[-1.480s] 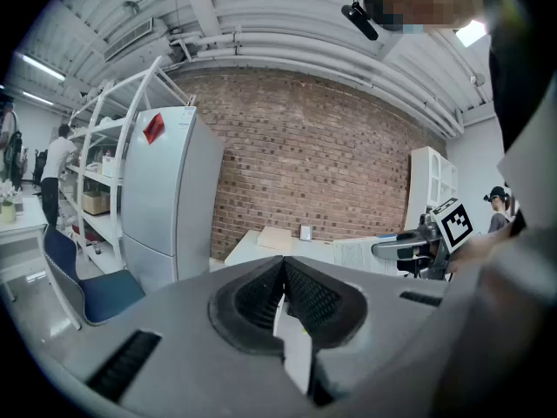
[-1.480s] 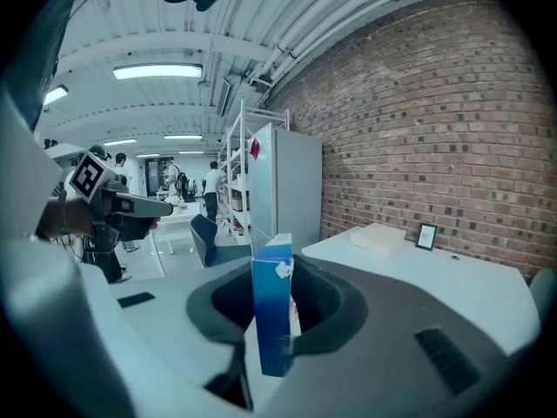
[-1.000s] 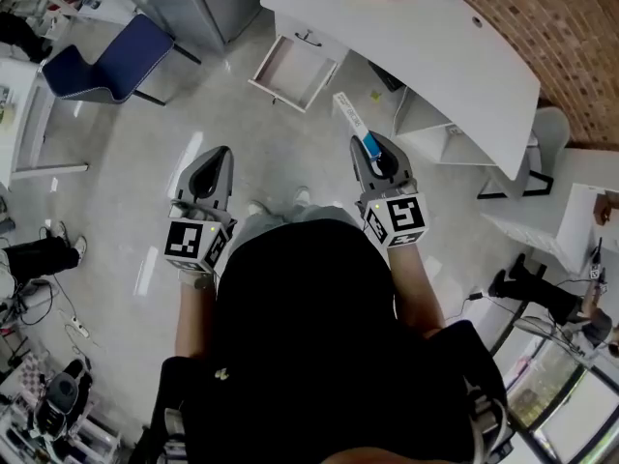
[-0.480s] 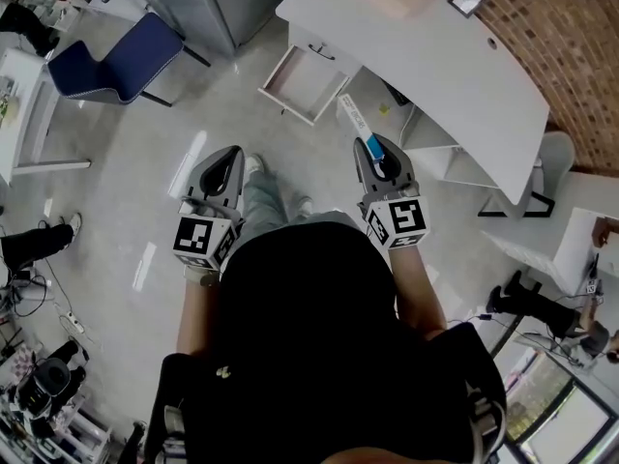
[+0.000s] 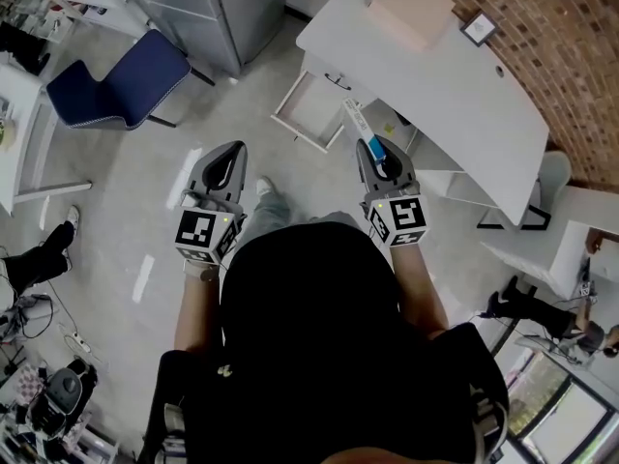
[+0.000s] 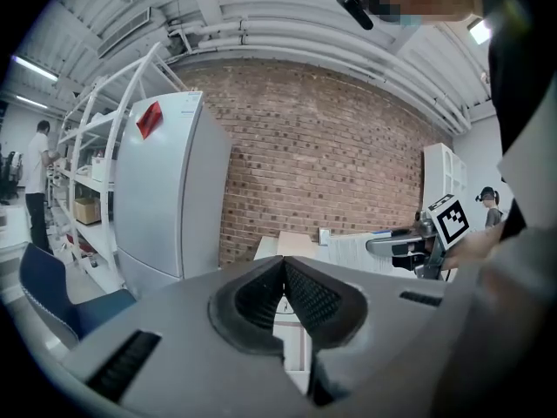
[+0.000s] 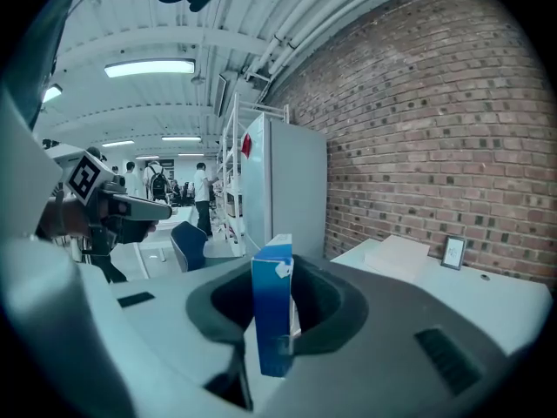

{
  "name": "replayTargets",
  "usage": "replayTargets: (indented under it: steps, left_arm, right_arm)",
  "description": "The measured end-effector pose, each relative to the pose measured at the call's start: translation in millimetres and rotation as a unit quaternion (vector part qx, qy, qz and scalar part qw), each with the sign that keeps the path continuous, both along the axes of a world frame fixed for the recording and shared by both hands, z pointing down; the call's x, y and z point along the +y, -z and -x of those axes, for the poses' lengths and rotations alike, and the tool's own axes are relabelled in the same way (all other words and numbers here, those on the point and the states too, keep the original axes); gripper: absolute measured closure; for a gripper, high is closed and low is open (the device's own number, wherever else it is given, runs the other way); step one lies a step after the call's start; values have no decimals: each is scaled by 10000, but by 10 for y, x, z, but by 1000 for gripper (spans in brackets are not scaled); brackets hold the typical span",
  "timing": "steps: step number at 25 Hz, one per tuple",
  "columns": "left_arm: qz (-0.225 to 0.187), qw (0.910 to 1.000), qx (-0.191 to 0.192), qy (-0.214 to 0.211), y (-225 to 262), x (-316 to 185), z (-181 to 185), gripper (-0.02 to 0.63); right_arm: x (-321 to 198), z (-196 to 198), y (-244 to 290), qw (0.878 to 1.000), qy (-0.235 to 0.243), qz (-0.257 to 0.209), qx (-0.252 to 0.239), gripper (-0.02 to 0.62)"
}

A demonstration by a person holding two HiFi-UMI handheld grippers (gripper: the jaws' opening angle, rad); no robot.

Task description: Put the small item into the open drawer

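My right gripper (image 5: pixel 373 149) (image 7: pixel 277 320) is shut on a narrow blue and white box (image 7: pixel 272 307), which stands up between its pads and shows as a long white and blue strip (image 5: pixel 361 129) in the head view. My left gripper (image 5: pixel 227 159) (image 6: pixel 283 268) is shut with nothing in it, its pads touching. The open drawer (image 5: pixel 308 112) sticks out from under the white curved desk (image 5: pixel 455 85), ahead of and between both grippers, and looks bare inside. Both grippers hang above the floor, short of the drawer.
A blue chair (image 5: pixel 121 77) stands at the left, a tall grey cabinet (image 5: pixel 208 8) behind it. A tan box (image 5: pixel 411 8) and a small frame (image 5: pixel 478 29) rest on the desk. The person's shoe (image 5: pixel 263 188) shows between the grippers. White shelving (image 5: pixel 426 162) sits under the desk.
The desk and drawer have slid right and nearer as the person walks forward. Both grippers keep their pose, the right one holding the box throughout.
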State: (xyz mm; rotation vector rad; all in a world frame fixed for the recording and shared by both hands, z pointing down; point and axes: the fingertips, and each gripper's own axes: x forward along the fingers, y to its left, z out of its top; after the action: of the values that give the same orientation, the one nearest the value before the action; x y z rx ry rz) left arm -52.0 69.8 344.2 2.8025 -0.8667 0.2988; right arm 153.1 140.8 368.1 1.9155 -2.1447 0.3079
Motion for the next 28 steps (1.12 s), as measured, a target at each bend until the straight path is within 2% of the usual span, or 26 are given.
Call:
replayTargets:
  steps: [8,12,21,28]
  left_arm:
    - [189,9998,-44,-109,-163,-561,289,603]
    - [347,9994,-77,34,-249,-705,367,603]
    - [619,9973,-207,346,-353,-985,249,603]
    - [843,9939,-352,616,-464,-1134,35,603]
  right_arm:
    - [-621,248,-124,9992,-107,338,171,503]
    - [-817,308,-235,9984,23,532,188,503]
    - [-1242,162,-684,9932,426,1081,97,503]
    - [-1508,-52,-1205,9830,769,1653,206,503]
